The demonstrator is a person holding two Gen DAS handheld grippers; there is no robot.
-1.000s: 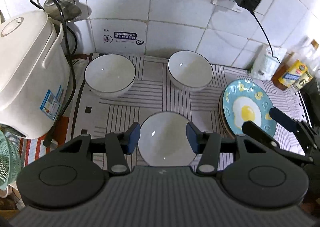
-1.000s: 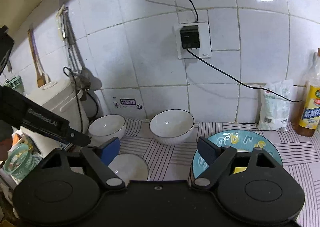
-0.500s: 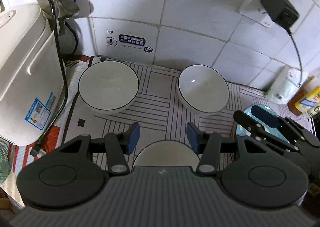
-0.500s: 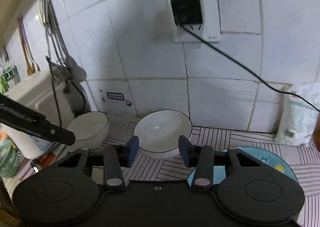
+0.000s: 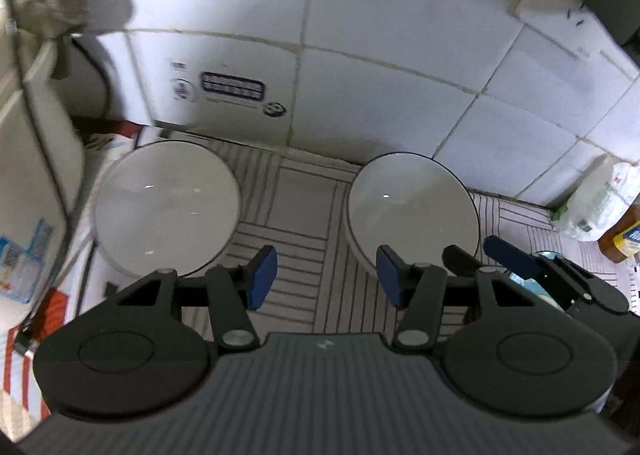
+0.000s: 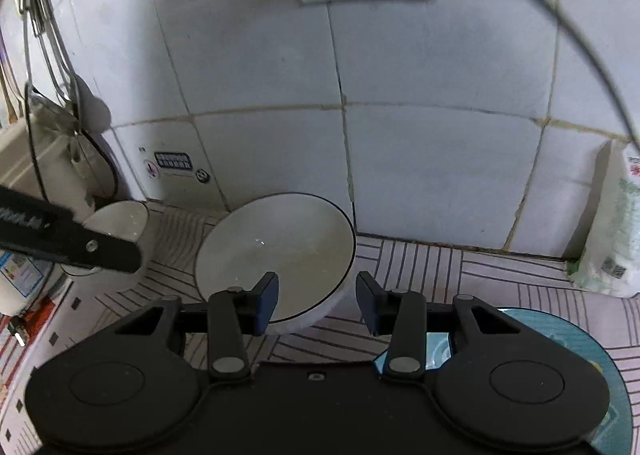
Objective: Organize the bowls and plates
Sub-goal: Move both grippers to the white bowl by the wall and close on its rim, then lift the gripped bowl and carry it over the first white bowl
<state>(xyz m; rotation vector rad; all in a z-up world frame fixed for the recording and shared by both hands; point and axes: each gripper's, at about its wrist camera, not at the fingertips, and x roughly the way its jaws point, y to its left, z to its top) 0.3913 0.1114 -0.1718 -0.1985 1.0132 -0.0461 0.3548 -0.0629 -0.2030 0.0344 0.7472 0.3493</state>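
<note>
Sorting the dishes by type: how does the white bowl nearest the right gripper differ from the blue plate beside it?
The white bowl is deep and plain with a thin dark rim line; the blue plate is flat and patterned. The bowl's rim lies between the right gripper fingers, untouched; the plate is half hidden under the gripper's body. Both sit on the striped mat.

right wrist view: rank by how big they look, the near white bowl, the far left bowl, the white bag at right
1. near white bowl, nearest the lens.
2. white bag, cut by the frame.
3. far left bowl, farther off and partly hidden, so true size is unsure.
</note>
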